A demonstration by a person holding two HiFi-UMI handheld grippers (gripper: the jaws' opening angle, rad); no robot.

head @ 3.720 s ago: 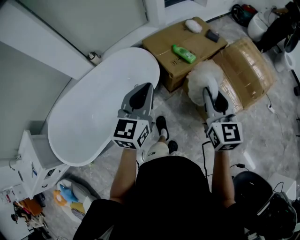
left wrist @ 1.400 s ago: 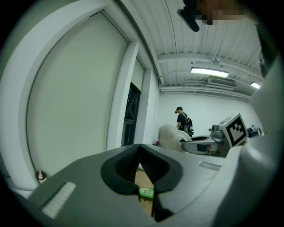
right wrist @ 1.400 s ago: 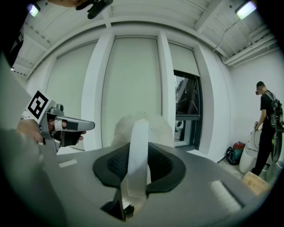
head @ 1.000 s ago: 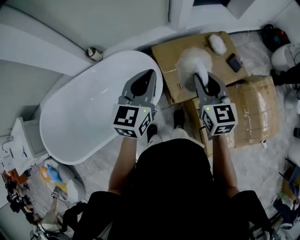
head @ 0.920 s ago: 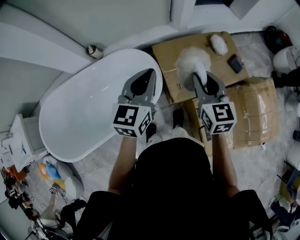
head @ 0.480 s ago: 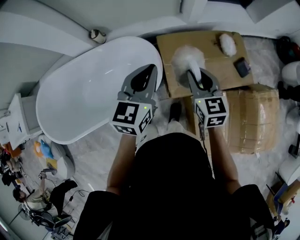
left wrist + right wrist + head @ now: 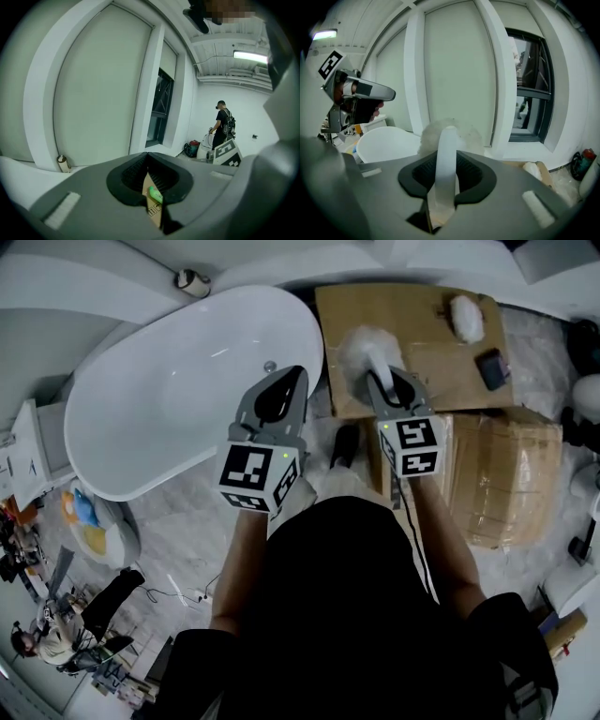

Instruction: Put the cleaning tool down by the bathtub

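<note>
Your right hand-held gripper (image 7: 386, 382) is clamped on the white handle of the fluffy cleaning tool (image 7: 364, 345). The tool's head is above a cardboard box (image 7: 424, 329) just beside the bathtub (image 7: 159, 399). Your left hand-held gripper (image 7: 292, 381), jaws together and empty, is at the bathtub's end.

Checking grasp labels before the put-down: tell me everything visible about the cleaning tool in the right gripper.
The cleaning tool is a duster-like brush: a fluffy white head on a flat, smooth white handle, plastic by the look. The right gripper has its jaws closed on the handle, with the head sticking out past their tips. It hangs over the side of the cardboard box nearest the bathtub; whether the head touches the box cannot be told.
</note>
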